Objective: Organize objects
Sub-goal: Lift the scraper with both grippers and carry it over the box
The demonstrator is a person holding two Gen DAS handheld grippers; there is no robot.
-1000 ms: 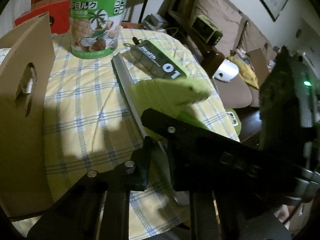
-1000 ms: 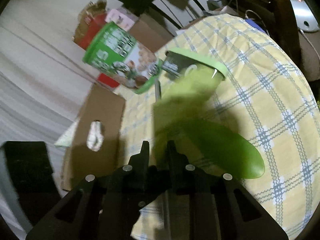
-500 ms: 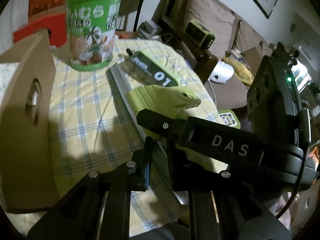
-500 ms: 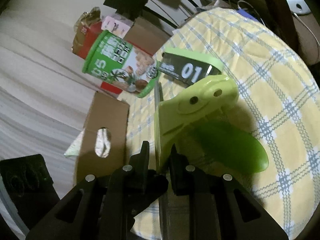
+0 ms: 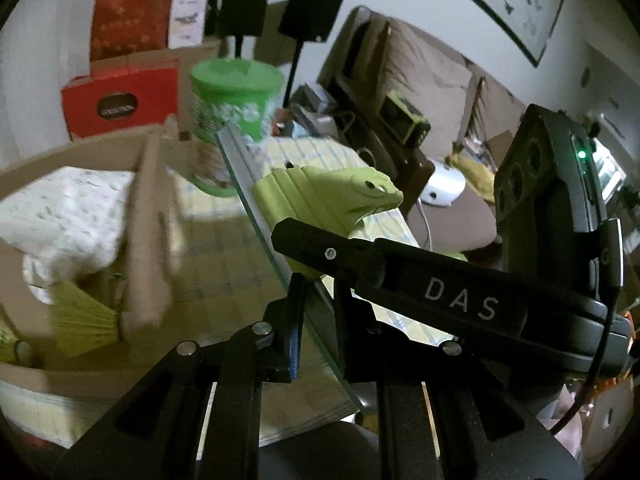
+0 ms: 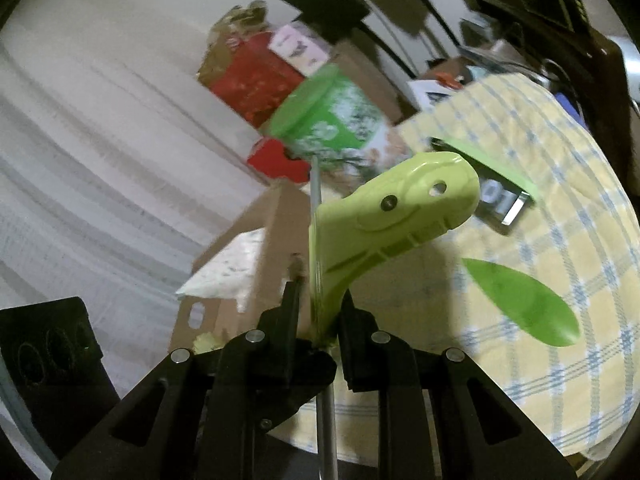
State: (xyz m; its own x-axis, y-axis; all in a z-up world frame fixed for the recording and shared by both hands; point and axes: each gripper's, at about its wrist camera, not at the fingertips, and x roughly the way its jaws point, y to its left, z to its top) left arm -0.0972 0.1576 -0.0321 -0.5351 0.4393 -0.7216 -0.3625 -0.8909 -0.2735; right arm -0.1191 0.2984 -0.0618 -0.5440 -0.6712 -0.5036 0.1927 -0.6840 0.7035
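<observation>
Both grippers hold one object: a glass mirror plate (image 5: 256, 200) with a lime-green frog-shaped stand (image 5: 332, 200). My left gripper (image 5: 318, 280) is shut on the plate's lower edge. My right gripper (image 6: 318, 304) is shut on the green stand (image 6: 392, 216) where it meets the plate (image 6: 316, 188). The object is lifted above the yellow checked tablecloth (image 6: 560, 288). An open cardboard box (image 5: 132, 216) with white paper and green items inside lies to the left. The right gripper's body crosses the left wrist view (image 5: 440, 296).
A green snack canister (image 5: 232, 96) stands behind the box. A dark "01" case (image 6: 496, 196) and a flat green leaf-shaped piece (image 6: 524, 304) lie on the cloth. Red boxes (image 5: 120, 100), speakers on stands, a sofa and a chair lie beyond the table.
Both grippers have raised the mirror with its green stand off the cloth and carried it toward the cardboard box. The box's open inside has come into view.
</observation>
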